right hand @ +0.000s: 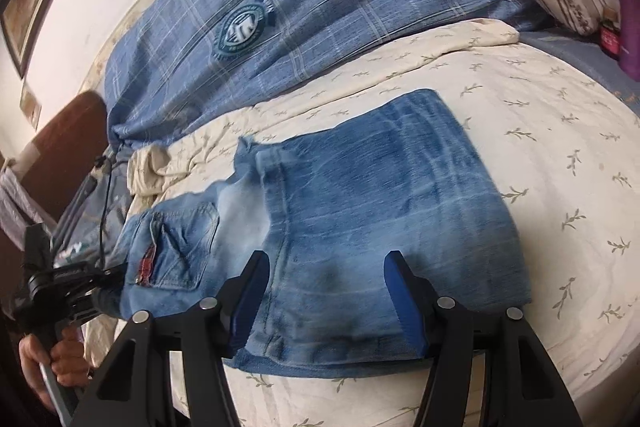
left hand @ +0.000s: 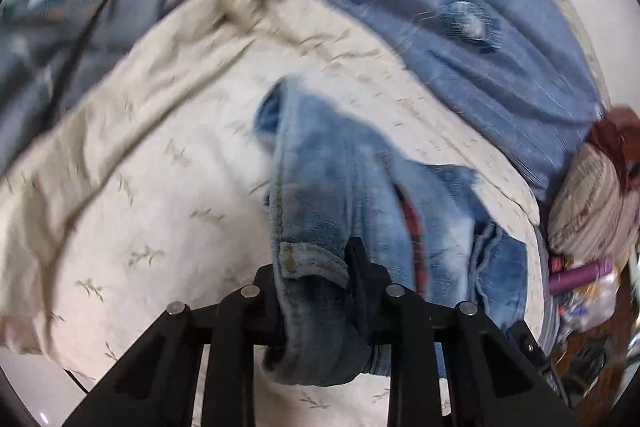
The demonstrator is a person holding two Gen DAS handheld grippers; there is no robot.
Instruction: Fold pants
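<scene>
We hold two matching black plastic grippers. The left gripper (left hand: 316,267) has angular linkage arms pinned with round silver bolts. The right gripper (right hand: 326,279) is the same, with blue pads (right hand: 404,297) lining its fingers. Our left hand (right hand: 60,351) is bare.

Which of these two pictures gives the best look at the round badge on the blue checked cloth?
The right wrist view: the badge is sharp there, its ring and crest clear. In the left wrist view it is only a blurred oval.
</scene>
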